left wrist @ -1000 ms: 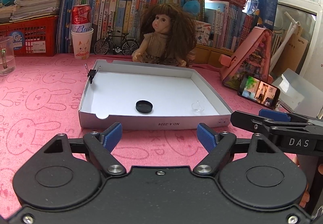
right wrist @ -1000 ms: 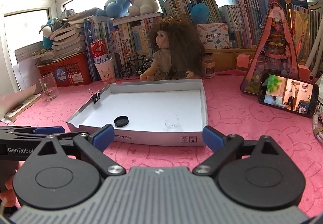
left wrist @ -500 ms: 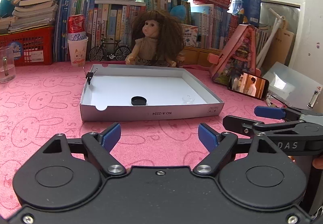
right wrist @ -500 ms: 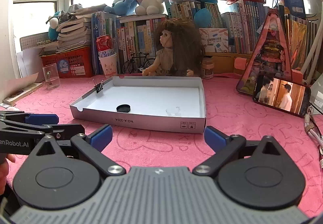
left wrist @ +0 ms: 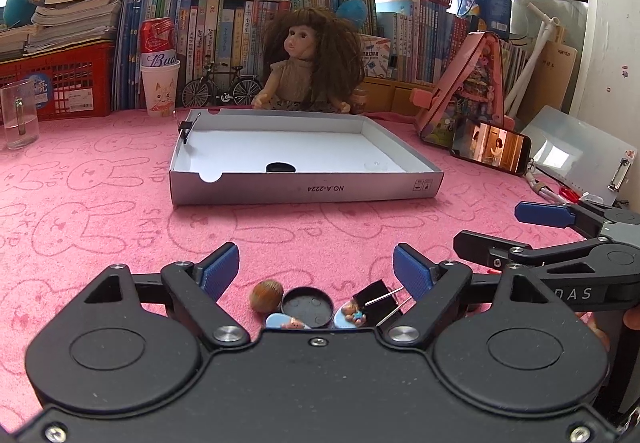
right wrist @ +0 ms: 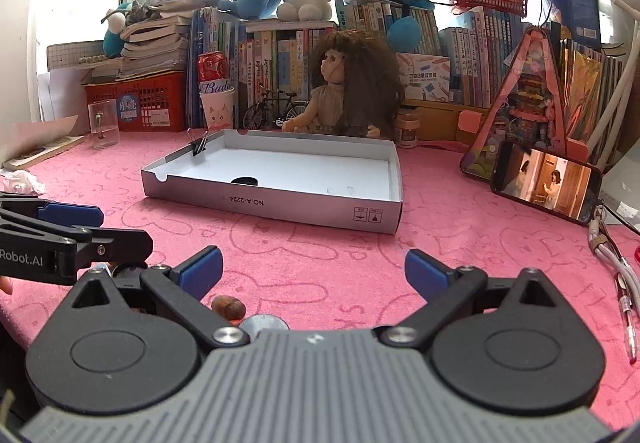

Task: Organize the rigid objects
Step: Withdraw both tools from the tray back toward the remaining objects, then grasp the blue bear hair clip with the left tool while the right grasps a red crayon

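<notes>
Small rigid objects are seen scattered on the pink tablecloth [left wrist: 100,203], right at the base of the two tongs. The left gripper [left wrist: 316,271] is held wide open, nothing between its blue pads; the right gripper [right wrist: 314,269] is likewise spread apart and empty. Between the left pads and just short of them, a row is found: a brown nut [left wrist: 266,295] to the left, a round black cap [left wrist: 307,308] touching it at centre, and a black binder clip [left wrist: 376,303] to the right, close to the right pad. The clip's long axis is tilted, its wire handles pointing up and to the right. Two small blue figurines [left wrist: 350,317] are partly hidden under the gripper body. From the right wrist view, the nut [right wrist: 228,308] is seen lying sideways, its long axis running left to right, inside the left pad's line, with a grey disc [right wrist: 264,323] just beside it at the gripper's edge. Farther out, well apart from the tongs, the shallow white box [left wrist: 304,189] is laid flat, its long front wall facing the cameras. Inside it, a second black cap [left wrist: 280,167] and a small clear piece [left wrist: 376,165] are resting; another binder clip [left wrist: 186,127] is clamped upright on its left rim. Behind the box a doll [left wrist: 310,59] is seated.
</notes>
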`<action>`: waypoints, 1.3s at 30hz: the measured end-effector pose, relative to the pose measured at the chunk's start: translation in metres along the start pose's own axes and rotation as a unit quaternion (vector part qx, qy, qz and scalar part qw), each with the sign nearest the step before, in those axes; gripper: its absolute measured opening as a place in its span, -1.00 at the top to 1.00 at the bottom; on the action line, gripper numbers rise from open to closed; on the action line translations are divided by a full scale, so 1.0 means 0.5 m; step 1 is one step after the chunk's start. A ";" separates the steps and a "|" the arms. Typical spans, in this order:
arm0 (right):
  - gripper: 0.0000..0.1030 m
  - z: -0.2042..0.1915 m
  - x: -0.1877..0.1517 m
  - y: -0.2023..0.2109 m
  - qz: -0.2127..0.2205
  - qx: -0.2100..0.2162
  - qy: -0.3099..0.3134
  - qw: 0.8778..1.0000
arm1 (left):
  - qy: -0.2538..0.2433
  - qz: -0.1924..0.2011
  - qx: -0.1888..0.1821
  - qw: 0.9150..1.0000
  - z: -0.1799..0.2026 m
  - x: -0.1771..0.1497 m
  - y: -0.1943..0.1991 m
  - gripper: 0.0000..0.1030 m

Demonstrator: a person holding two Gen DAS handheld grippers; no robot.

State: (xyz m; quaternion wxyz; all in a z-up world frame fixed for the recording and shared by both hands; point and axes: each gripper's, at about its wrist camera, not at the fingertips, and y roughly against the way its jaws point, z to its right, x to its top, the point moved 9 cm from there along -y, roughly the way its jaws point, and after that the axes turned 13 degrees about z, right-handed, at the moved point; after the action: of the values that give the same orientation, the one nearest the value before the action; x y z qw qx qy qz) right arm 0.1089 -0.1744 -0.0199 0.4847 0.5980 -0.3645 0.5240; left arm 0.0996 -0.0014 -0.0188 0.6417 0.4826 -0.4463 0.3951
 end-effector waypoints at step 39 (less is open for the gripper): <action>0.36 0.022 -0.075 0.085 -0.019 -0.036 -0.002 0.999 | -0.039 -0.012 0.019 0.999 -0.020 -0.075 0.050 0.20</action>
State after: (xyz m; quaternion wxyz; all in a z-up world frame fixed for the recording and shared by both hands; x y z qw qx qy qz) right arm 0.0646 -0.1990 -0.0481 0.5149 0.5879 -0.3728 0.5002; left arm 0.0672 0.0111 -0.0493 0.6191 0.5156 -0.4574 0.3764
